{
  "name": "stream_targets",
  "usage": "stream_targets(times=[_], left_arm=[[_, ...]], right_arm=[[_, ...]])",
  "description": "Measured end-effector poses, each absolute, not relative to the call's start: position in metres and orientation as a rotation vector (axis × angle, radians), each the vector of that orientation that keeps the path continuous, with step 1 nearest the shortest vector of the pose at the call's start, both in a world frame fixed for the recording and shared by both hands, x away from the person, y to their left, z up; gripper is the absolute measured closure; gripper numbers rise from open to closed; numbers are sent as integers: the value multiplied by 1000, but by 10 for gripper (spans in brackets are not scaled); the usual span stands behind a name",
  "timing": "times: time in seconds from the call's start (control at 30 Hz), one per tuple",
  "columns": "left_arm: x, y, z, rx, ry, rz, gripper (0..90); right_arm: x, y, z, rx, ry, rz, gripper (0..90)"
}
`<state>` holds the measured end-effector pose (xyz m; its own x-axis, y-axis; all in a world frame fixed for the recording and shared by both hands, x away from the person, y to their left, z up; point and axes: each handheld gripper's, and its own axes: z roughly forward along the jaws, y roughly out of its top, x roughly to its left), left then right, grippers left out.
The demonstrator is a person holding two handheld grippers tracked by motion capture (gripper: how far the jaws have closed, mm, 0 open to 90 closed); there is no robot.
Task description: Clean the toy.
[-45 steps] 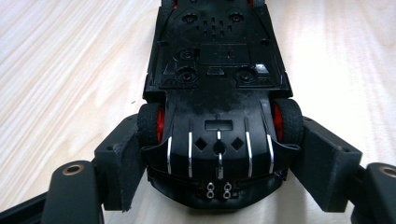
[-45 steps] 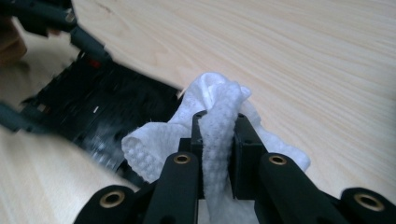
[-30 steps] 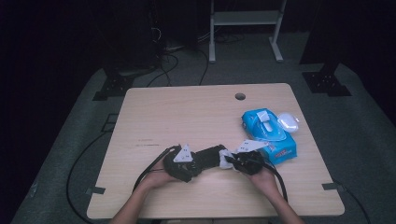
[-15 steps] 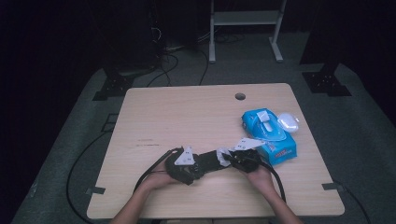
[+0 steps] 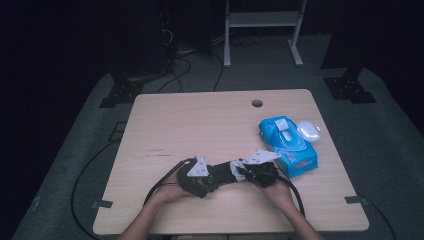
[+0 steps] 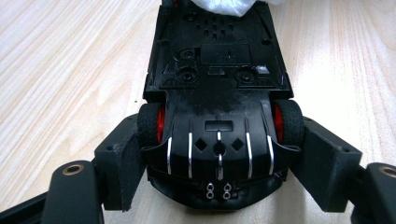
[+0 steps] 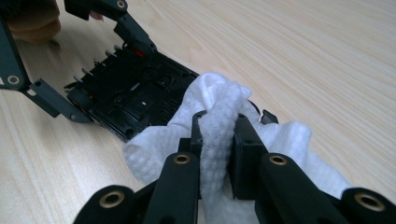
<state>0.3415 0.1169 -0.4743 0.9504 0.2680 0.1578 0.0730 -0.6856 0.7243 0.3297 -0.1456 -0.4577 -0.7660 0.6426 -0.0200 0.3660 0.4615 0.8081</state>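
A black toy car (image 6: 217,84) lies upside down, its underside and red-hubbed wheels showing. My left gripper (image 6: 217,161) is shut on it, one pad (image 6: 122,165) against each rear wheel. In the high view the car (image 5: 223,173) is held just above the table's near middle, between the left gripper (image 5: 212,176) and the right gripper (image 5: 241,170). My right gripper (image 7: 217,133) is shut on a crumpled white wipe (image 7: 219,107) that rests against the car's (image 7: 135,93) front end. The wipe (image 6: 224,5) peeks in at the car's far end.
A blue pack of wipes (image 5: 290,145) lies on the wooden table (image 5: 200,125) at the right, with a white oval object (image 5: 308,130) beside it. A cable hole (image 5: 257,103) is near the far edge. Cables trail off the near left edge.
The right gripper with the wipe has edged slightly left along the car. The left gripper and the car have stayed put.
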Motion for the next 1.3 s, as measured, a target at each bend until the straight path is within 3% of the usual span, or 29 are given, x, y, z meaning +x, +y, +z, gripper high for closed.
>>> stream_targets(times=[0.17,0.4,0.6,1.3], left_arm=[[343,119,-473,2298,258,323,249],[343,119,-473,2313,250,331,249],[343,120,-472,2300,250,337,248],[339,114,-473,2296,201,309,249]], right_arm=[[337,-163,-463,956,2361,1176,812],[327,-146,-460,845,2411,1225,811],[332,-161,-464,921,2386,1160,808],[336,-155,-461,931,2371,1219,811]])
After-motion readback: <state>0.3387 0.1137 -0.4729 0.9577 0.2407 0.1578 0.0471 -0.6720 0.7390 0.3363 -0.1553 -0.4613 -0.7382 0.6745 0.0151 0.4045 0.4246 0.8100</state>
